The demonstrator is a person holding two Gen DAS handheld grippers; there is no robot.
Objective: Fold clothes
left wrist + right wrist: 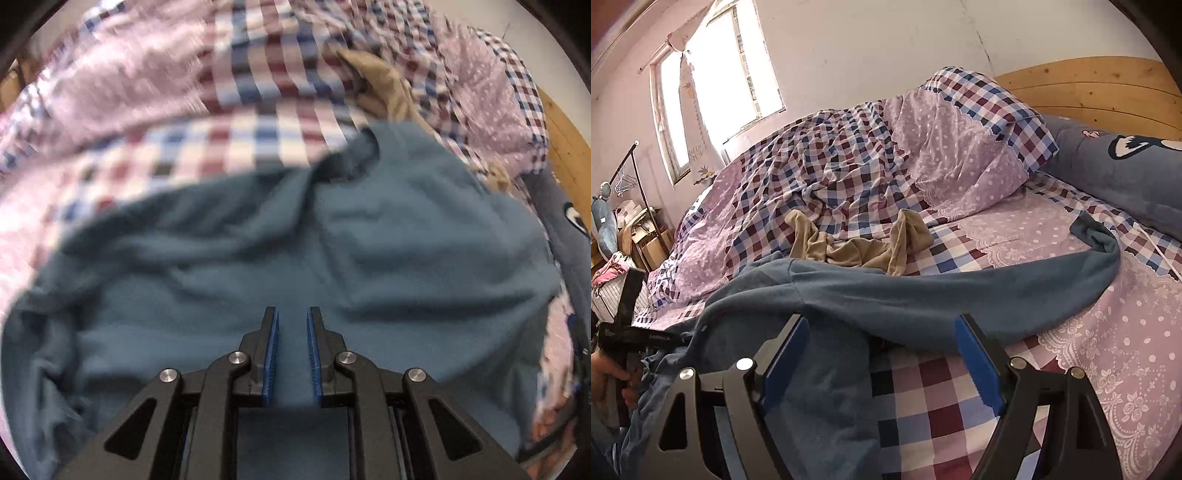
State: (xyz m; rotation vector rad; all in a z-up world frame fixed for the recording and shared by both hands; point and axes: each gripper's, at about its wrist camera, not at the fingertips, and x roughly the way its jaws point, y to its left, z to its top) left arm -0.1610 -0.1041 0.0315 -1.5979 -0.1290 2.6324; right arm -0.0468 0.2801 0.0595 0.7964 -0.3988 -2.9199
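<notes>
The left gripper hangs over the blue top, jaws slightly apart and empty. The right gripper gapes wide over its sleeve on the bed.

1 blue top, 1 tan garment, 2 grippers: left, right.

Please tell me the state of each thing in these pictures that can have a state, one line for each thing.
Blue top: spread loosely on the bed, not folded, one sleeve stretched toward the pillow.
Tan garment: crumpled, lying beyond the blue top.
Quilt: heaped, rumpled.
Left claw: fingers slightly apart over the blue top, gripping nothing.
Right claw: wide open, empty.
</notes>
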